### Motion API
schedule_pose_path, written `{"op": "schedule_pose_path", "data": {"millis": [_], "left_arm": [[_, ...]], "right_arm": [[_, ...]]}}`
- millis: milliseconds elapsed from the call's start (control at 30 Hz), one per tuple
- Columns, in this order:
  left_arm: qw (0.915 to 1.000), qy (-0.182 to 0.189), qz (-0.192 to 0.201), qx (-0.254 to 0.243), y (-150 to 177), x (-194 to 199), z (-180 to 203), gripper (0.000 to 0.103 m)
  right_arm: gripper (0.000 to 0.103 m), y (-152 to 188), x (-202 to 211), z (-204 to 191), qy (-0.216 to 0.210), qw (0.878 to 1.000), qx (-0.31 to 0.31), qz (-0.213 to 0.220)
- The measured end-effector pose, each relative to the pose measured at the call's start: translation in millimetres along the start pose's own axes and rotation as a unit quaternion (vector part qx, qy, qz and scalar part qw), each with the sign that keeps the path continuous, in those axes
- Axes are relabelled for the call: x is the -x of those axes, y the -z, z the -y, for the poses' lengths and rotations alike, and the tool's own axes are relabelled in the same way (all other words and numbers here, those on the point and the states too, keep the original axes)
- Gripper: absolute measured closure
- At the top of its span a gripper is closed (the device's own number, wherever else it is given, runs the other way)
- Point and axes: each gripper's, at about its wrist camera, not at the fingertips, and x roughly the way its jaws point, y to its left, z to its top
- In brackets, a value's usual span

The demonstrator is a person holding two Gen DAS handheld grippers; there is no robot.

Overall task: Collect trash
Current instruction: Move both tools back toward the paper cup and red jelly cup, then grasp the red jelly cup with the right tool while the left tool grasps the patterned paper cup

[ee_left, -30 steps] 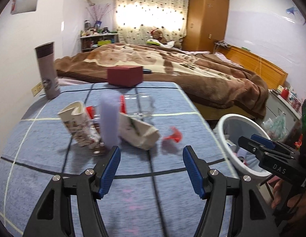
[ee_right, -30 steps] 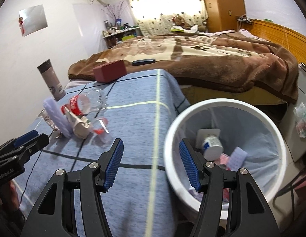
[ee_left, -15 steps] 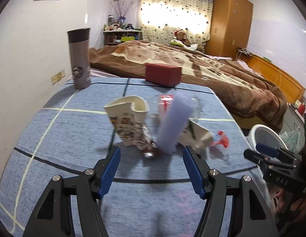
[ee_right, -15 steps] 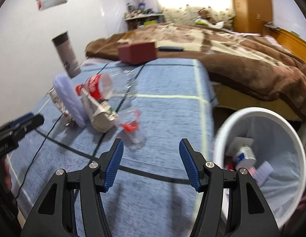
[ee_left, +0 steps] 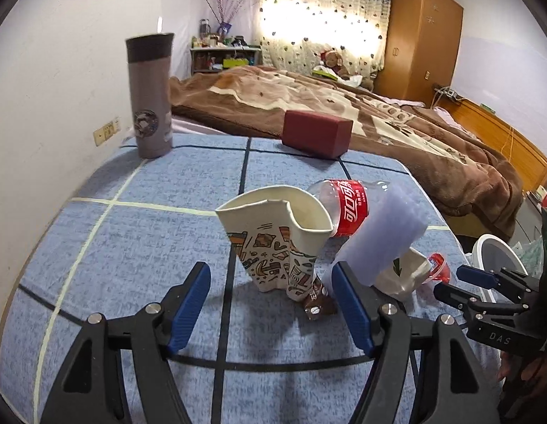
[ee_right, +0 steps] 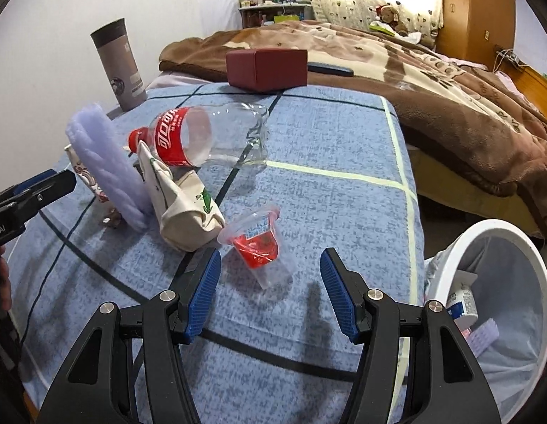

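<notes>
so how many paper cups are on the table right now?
2. A crushed illustrated cup stands just ahead of the left hand-held gripper; a flattened white cup lies beside the purple foam strip. Others may hide behind the pile.

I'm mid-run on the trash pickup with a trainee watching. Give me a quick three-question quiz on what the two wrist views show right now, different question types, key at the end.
1. True or false: the right claw is clamped on the small clear cup.
2. Multiple choice: the cola bottle is A) standing upright, B) lying on its side on the blue cloth, C) inside the white bin.
3. Fill in: the thing straight ahead of the left claw, between its fingers' line, is the crushed ____ cup.

Key
1. False: both fingers stand apart from the cup, which lies on the cloth ahead of them.
2. B.
3. Paper; the left claw's jaws are opening and nothing is pressed between them yet.
</notes>
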Motion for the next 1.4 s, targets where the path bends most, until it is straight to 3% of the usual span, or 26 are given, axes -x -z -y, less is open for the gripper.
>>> {"op": "schedule_pose_path", "data": {"millis": [400,800,933,1067,1300,1400], "left_arm": [[0.9996,0.016,-0.025,-0.001,-12,-33,-11,0.028],[0.9988,0.042,-0.019,-0.015,-21,-46,-6,0.029],[0.9988,0.041,-0.023,-0.015,-20,-49,-5,0.041],[0.9989,0.040,-0.019,-0.018,-20,-47,-4,0.043],[0.9991,0.029,-0.013,-0.027,-16,-42,-1,0.047],[0.9992,0.026,-0.009,-0.029,-14,-38,0,0.047]], "right_arm": [[0.043,-5,-16,-6,0.001,1.000,0.010,-0.019],[0.043,-11,-20,-10,-0.006,1.000,0.017,-0.013],[0.043,-11,-21,-9,-0.006,1.000,0.018,-0.011],[0.043,-11,-21,-9,-0.014,1.000,0.015,-0.008],[0.072,-8,-19,-9,-0.019,1.000,0.010,-0.005],[0.073,-7,-18,-8,-0.023,1.000,0.005,-0.004]]}}
